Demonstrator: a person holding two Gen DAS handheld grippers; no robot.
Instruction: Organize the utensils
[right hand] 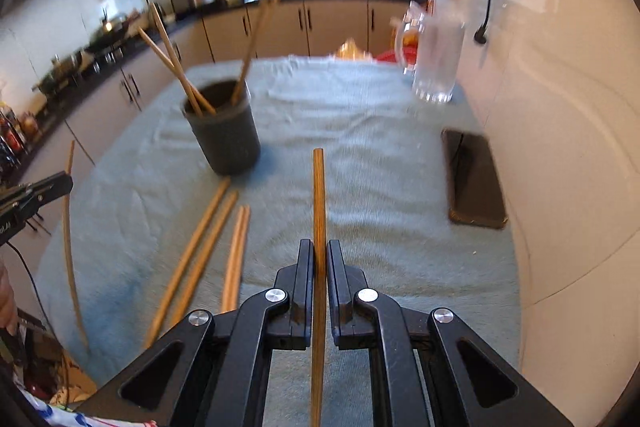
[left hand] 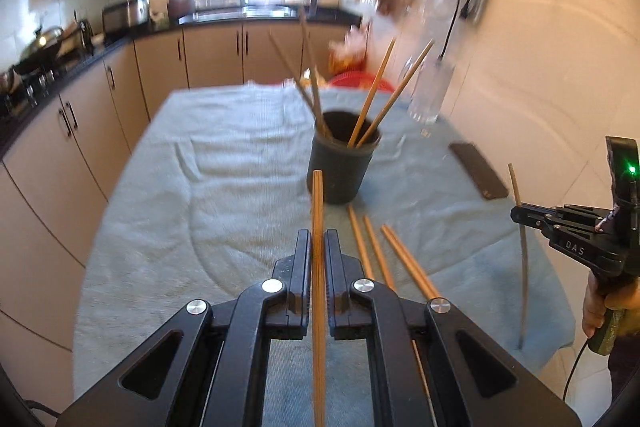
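My left gripper (left hand: 318, 239) is shut on a wooden chopstick (left hand: 317, 203) that points forward above the towel. My right gripper (right hand: 319, 247) is shut on another chopstick (right hand: 319, 195), also lifted. A dark round cup (left hand: 348, 171) (right hand: 228, 143) stands ahead on the towel with several chopsticks leaning in it. Several loose chopsticks (left hand: 374, 251) (right hand: 200, 255) lie on the towel just in front of the cup. In the left wrist view the right gripper (left hand: 516, 215) shows at the right edge. In the right wrist view the left gripper (right hand: 68, 183) shows at the left edge.
A pale blue towel (left hand: 200, 207) covers the table. A dark phone (right hand: 474, 179) lies at the right near the wall. A glass mug (right hand: 436, 67) stands at the far right corner. Kitchen cabinets and a counter run along the left and back.
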